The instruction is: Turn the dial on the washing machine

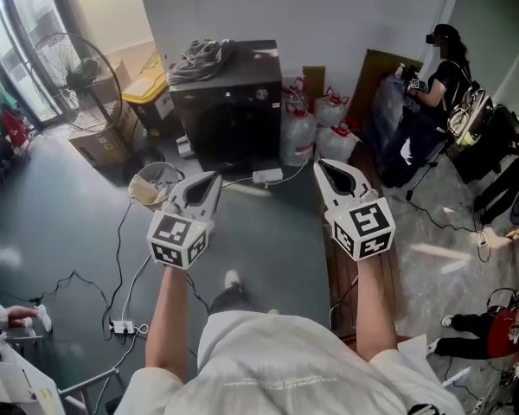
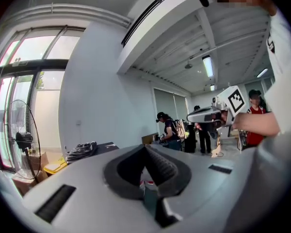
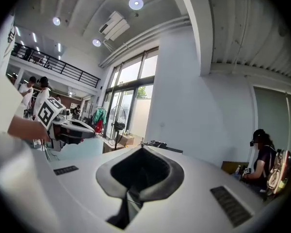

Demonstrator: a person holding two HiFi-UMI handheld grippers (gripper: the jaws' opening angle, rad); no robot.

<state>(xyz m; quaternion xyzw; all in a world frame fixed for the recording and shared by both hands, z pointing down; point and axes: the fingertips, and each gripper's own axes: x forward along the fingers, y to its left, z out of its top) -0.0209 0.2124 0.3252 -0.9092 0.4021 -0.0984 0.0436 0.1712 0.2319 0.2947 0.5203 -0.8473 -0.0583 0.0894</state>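
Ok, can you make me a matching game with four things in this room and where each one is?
Things:
1. pile of clothes
2. yellow bin
3. white jugs
4. standing fan

Places:
A. on the floor to the right of the washing machine
B. on top of the washing machine
C. far left, by the windows
D. close beside the washing machine's left side

Pairs: 1-B, 2-D, 3-A, 4-C
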